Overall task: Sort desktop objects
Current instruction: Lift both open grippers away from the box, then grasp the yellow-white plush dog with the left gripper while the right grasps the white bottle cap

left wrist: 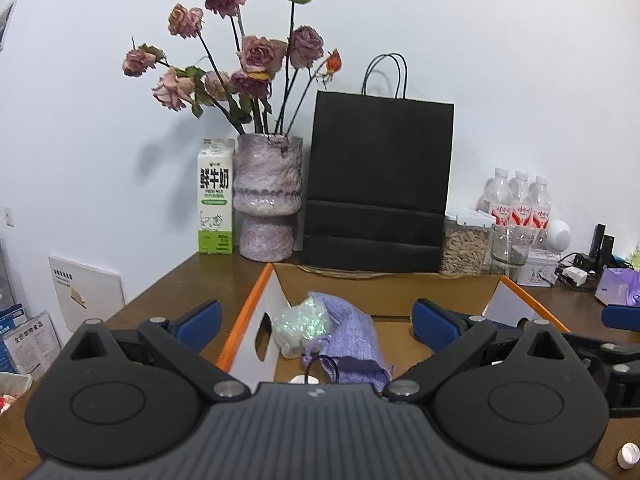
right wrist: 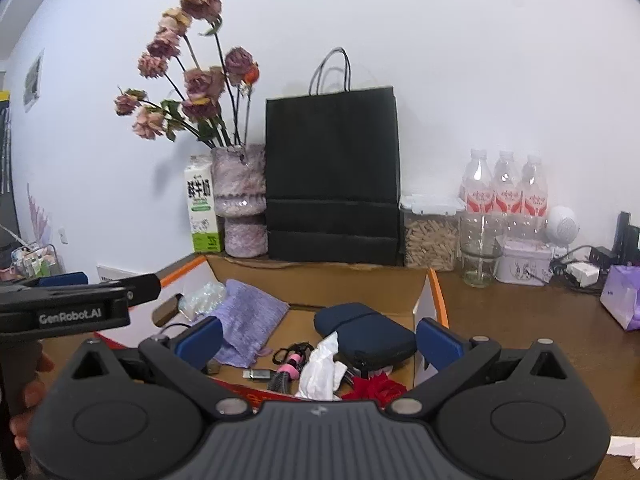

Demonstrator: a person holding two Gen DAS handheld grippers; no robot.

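Note:
An open cardboard box (left wrist: 256, 300) (right wrist: 424, 304) with orange-edged flaps sits on the brown desk. Inside lie a purple knitted pouch (left wrist: 352, 340) (right wrist: 248, 320), a glittery clear packet (left wrist: 304, 320) (right wrist: 202, 296), a dark blue case (right wrist: 364, 336), a crumpled white tissue (right wrist: 322, 368), a pink-and-black cable bundle (right wrist: 290, 362), a small silver stick (right wrist: 258, 374) and something red (right wrist: 378, 390). My left gripper (left wrist: 316, 322) hovers open over the box's left part, holding nothing. My right gripper (right wrist: 318, 338) stands open above the box's near side, also holding nothing. The left gripper's body (right wrist: 76, 304) shows at the left of the right wrist view.
Along the wall stand a milk carton (left wrist: 215, 200), a purple vase of dried roses (left wrist: 268, 200), a black paper bag (left wrist: 378, 188), a pellet container (left wrist: 466, 242), a glass jar (right wrist: 478, 258), three water bottles (right wrist: 504, 188), a tin (right wrist: 524, 262) and chargers (right wrist: 582, 272). A purple packet (right wrist: 622, 300) lies right.

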